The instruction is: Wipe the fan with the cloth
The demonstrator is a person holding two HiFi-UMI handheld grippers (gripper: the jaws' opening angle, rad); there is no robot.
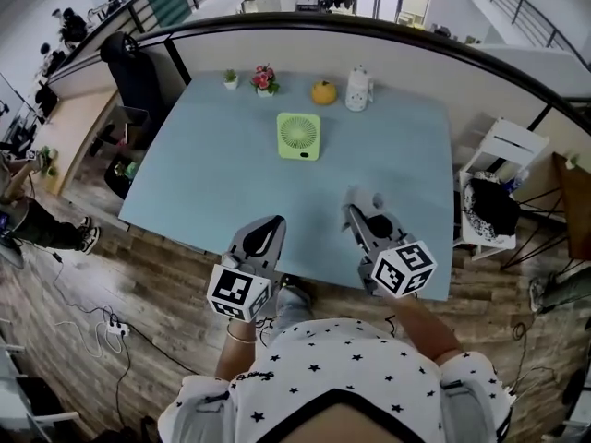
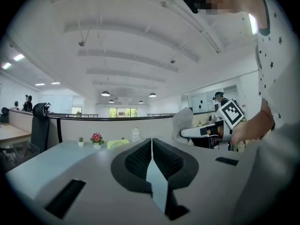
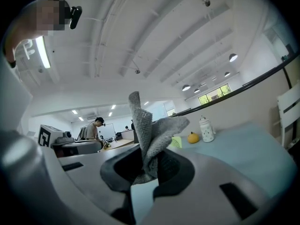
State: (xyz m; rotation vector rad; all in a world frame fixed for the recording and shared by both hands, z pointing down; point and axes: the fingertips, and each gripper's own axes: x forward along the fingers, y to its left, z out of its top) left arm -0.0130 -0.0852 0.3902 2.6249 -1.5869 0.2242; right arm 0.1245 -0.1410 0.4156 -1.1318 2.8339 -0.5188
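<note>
between right gripper (image 3: 149,170) jaws: cloth (image 3: 151,135), pinched tight.

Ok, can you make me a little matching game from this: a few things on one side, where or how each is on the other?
Things:
1. fan
2. cloth
3. left gripper

Place or state:
a. shut, nothing in it
b. green, in the middle of the table
c. grey, pinched in the right gripper

Pairs: 1-b, 2-c, 3-a.
</note>
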